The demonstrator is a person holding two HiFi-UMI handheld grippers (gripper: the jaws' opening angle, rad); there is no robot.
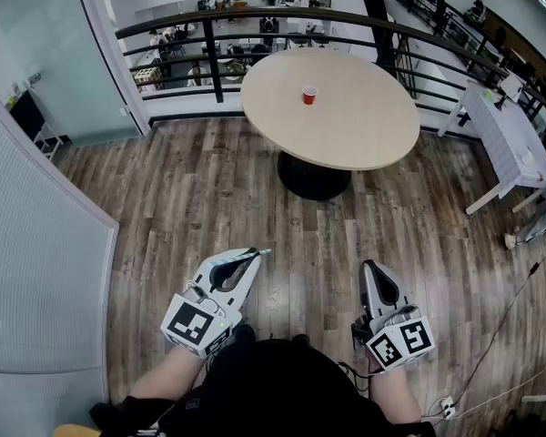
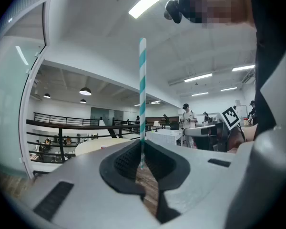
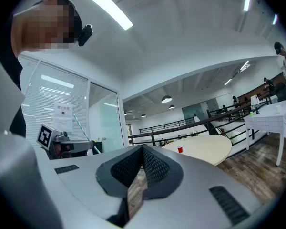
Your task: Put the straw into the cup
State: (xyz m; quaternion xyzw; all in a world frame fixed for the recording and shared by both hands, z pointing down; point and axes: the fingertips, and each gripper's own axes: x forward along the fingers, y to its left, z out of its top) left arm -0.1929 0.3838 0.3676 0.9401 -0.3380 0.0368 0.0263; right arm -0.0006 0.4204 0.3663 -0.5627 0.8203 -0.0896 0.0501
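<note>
The round pale wooden table (image 1: 346, 126) stands far ahead of me across the plank floor, well apart from both my tools. My left gripper (image 1: 253, 257) is near, at the left, and its jaws are pinched on the white-and-teal striped paper straw (image 2: 142, 94). My right gripper (image 1: 373, 269) is near, at the right, with its jaws closed tip to tip and nothing between them. The small red plastic cup (image 1: 309, 96) sits upright and alone on the table, toward its far left part.

The straw stands up out of my left jaws. I hold it close to its lower end, so most of its length rises free above the pads. I judge it very light and fairly stiff, yet easy to crush or kink, being a thin paper tube. So a gentle pinch suits it. Held this low, the long free end is likely to sway, and aiming it will need care. The cup looks light too, so a knock could tip it.
</note>
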